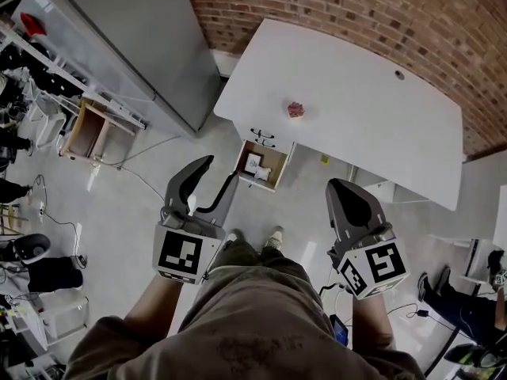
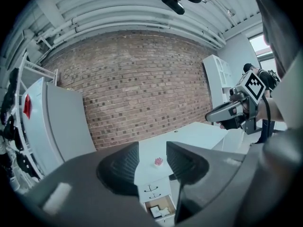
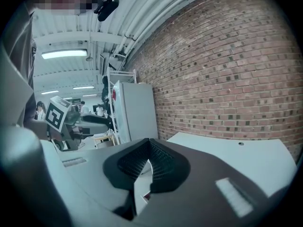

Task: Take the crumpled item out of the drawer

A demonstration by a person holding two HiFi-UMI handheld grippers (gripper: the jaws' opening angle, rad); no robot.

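Left hand-held gripper point(image 1: 219, 171): hung agape, empty.
Right hand-held gripper point(image 1: 339, 187): was pinched together, empty.
Drawer point(image 1: 277, 163): stood open, centre frame.

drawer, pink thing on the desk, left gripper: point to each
drawer point(image 1: 277, 165), head view, bare wooden floor inside
pink thing point(image 1: 295, 109), head view, its middle
left gripper point(image 1: 221, 169), head view, midway between its fingertips
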